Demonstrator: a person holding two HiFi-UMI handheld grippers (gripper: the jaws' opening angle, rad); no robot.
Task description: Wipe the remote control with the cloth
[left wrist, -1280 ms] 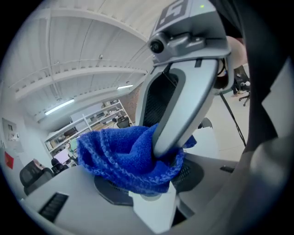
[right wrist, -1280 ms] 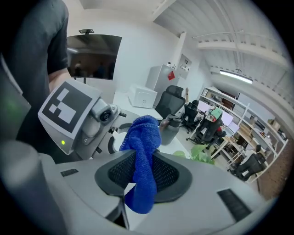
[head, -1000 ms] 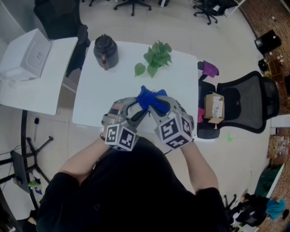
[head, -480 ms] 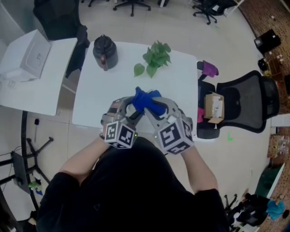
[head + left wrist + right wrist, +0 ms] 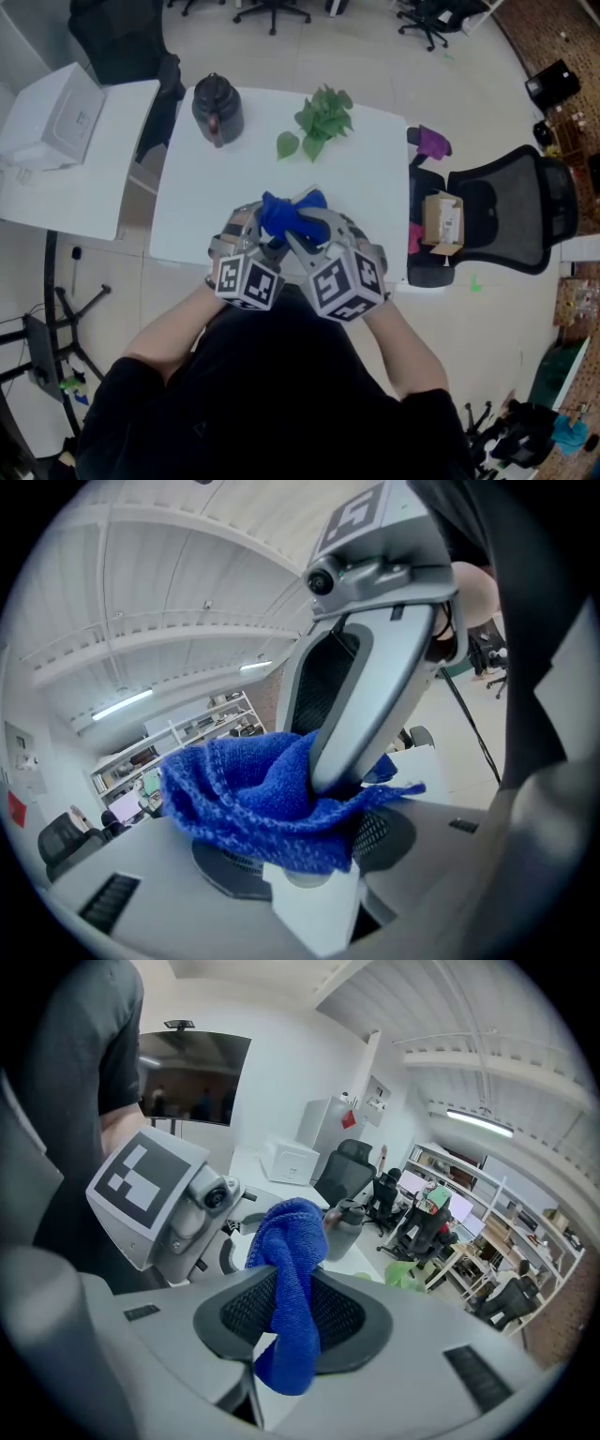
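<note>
At lower centre of the head view, close to the body: left gripper point(image 5: 261, 232), jaws set wide and clamped on what looks like the remote point(image 5: 314, 907), a white slab end, little else of it visible under the folds. Just beside it, to the right: right gripper point(image 5: 292, 234), jaws drawn narrow and pinching the cloth point(image 5: 286, 212), blue knit bunched over the remote and hanging down between the pads. All of this over the near part of the bench point(image 5: 375, 178); whether clear of its top, hard to tell. Judged on handling: cloth soft, light and limp, bound to fold and slip loose unless pinched deep in a bunch, as here. Remote stiff, light, probably smooth-sided, likely to twist or slide if gripped near one end, so best taken across the long sides near the middle, leaving the face free for rubbing. Calls for mild pressure only. Farther up the bench, at upper left a dark jug point(image 5: 217, 105), at upper centre a plant point(image 5: 321, 120), both well apart from the work. Beyond, at right of frame, a chair point(image 5: 506, 220).
</note>
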